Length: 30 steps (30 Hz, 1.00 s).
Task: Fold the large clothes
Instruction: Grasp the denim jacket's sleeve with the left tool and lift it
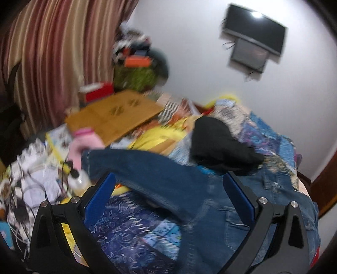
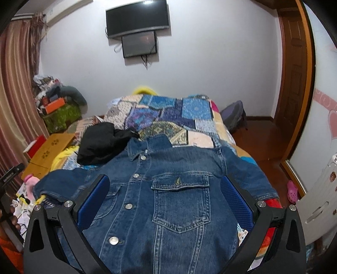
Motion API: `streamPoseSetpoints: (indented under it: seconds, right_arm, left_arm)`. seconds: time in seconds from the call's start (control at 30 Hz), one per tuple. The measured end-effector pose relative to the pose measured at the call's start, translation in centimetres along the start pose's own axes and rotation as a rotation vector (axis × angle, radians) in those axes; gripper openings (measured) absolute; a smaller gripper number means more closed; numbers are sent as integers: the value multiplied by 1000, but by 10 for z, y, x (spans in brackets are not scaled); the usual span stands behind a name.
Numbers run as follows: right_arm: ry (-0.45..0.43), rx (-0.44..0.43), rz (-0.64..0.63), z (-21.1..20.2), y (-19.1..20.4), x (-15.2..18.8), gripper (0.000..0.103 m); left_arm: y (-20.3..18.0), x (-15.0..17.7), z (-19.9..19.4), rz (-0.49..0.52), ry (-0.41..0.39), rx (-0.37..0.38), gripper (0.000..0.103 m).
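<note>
Bedroom with a white wall, and a black wall-mounted TV (image 2: 138,18) up top with a smaller dark screen (image 2: 140,46) hanging right under it. Below the TV sits a bed covered in a blue patchwork quilt (image 2: 185,114), and that's where the action is.

The big dark-blue denim jacket (image 2: 168,189) is spread front-up on the quilt, collar pointing toward the TV, silver buttons running down the front and a flap chest pocket showing. One sleeve stretches off to the left side of the jacket, toward the clutter. A crumpled black garment (image 2: 101,145) lies just beside the jacket's collar, on the left.

Right gripper (image 2: 164,200) hovers over the jacket's chest with its blue-padded fingers (image 2: 92,202) spread wide, nothing between them. Left gripper (image 1: 168,198) is also spread apart, over the jacket's sleeve (image 1: 147,168) and the quilt; that view is pretty blurry, so I can't tell if the pads touch the denim.

Left of the jacket there's a flat brown cardboard box (image 1: 113,113), a pink plastic bottle (image 1: 84,141), and striped red-and-cream curtains (image 1: 48,48) further back. A wooden door (image 2: 294,84) stands right of the bed.
</note>
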State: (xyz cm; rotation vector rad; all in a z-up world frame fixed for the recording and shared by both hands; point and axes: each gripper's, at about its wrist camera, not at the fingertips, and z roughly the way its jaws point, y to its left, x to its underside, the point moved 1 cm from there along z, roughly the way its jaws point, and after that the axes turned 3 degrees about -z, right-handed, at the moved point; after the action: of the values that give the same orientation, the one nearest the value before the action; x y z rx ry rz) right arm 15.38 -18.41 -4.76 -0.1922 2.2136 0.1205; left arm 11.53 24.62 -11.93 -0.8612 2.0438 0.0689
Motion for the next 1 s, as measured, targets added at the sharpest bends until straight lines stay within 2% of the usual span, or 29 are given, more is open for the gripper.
streamPoseSetpoints:
  seconds: [0.13, 0.2, 0.3, 0.37, 0.47, 0.63, 0.73, 0.83, 0.9, 1.0]
  right_arm:
    - [45, 21, -2, 24, 1, -6, 103]
    - [67, 27, -7, 34, 4, -8, 103]
    - [104, 30, -22, 48, 11, -8, 103]
    - [133, 26, -32, 58, 15, -8, 103]
    - [174, 11, -47, 72, 22, -6, 103]
    - [226, -22, -47, 91, 27, -7, 103]
    - [243, -33, -37, 98, 27, -8, 103]
    - [260, -35, -27, 103, 25, -8, 103]
    - [268, -38, -18, 105, 23, -7, 103]
    - [281, -39, -6, 107, 20, -4, 103]
  left_arm:
    - [38, 1, 49, -89, 144, -24, 103]
    - [54, 3, 72, -130, 212, -34, 97]
    - [76, 11, 106, -197, 321, 16, 93]
    - [90, 17, 126, -290, 387, 69, 91]
    - [103, 25, 147, -368, 452, 97, 81]
    - [116, 30, 179, -450, 500, 139, 78]
    - [124, 28, 190, -489, 500, 131, 71]
    - [128, 28, 197, -500, 496, 94, 56]
    - [131, 28, 197, -492, 500, 32, 33]
    - [131, 27, 192, -444, 482, -6, 25]
